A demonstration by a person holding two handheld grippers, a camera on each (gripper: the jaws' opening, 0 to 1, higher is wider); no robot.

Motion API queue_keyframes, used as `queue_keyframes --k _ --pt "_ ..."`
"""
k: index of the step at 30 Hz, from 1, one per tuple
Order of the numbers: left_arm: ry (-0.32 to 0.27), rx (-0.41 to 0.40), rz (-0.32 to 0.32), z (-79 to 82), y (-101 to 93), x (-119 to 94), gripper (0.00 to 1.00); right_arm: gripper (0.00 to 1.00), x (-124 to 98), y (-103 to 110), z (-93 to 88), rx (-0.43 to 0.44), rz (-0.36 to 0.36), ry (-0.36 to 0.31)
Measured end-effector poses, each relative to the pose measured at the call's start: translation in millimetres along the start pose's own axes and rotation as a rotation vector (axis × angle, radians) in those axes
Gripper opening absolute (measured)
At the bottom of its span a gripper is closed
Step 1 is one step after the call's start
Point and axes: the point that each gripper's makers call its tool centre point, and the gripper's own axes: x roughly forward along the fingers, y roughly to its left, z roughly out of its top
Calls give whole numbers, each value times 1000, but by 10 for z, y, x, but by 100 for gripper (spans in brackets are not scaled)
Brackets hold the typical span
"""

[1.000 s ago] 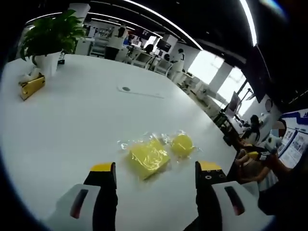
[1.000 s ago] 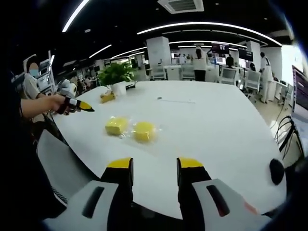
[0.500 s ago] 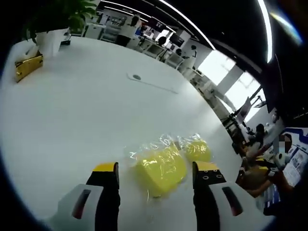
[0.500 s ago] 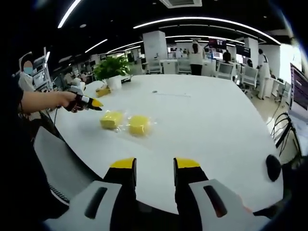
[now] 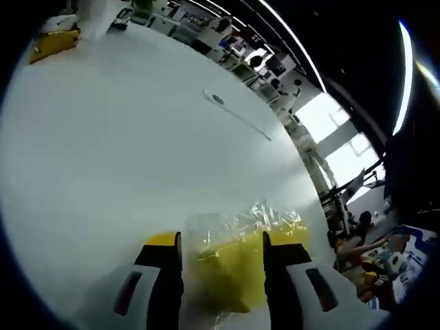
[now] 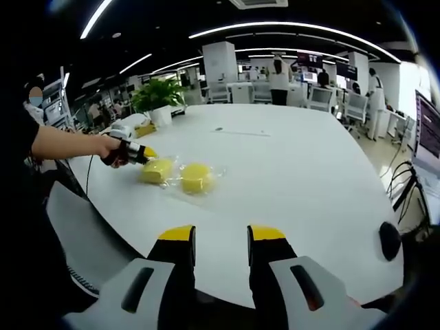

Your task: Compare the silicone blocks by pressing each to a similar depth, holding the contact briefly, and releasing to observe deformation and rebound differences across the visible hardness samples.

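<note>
A square yellow silicone block (image 5: 230,271) in clear wrap lies between my left gripper's (image 5: 222,240) jaws, which have closed in against it. In the right gripper view the same block (image 6: 157,170) lies on the white table (image 6: 289,158), with the left gripper (image 6: 141,152), held in a person's hand, at its left edge. Just to the right of it is a round yellow block (image 6: 196,177), also wrapped. My right gripper (image 6: 215,237) hovers at the table's near edge, well short of both blocks. It is open with nothing between its jaws.
A potted plant (image 6: 158,96) and a small yellow thing (image 6: 146,128) stand at the table's far left. There is a round cable port (image 5: 218,99) further along the table. A black round object (image 6: 389,240) sits off the right edge. Desks and people fill the background.
My left gripper moved forward over the square block, and its jaws narrowed around it. The right gripper's view has barely shifted.
</note>
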Motion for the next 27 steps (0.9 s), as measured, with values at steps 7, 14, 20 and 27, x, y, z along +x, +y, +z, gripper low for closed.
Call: queue_keyframes --k 7,14,20,27 --pt "-63 -129 -60 -36 -24 48 24 25 15 -14 -32 3 -4 12" --pt "-108 -209 -83 -58 -69 75 20 25 54 76 -51 -15 19 28" --pt "-129 -230 -90 -41 -76 98 17 24 48 83 -61 -29 21 40" --pt "-170 -294 -161 -7 -179 71 5 23 46 80 -113 -47 16 67"
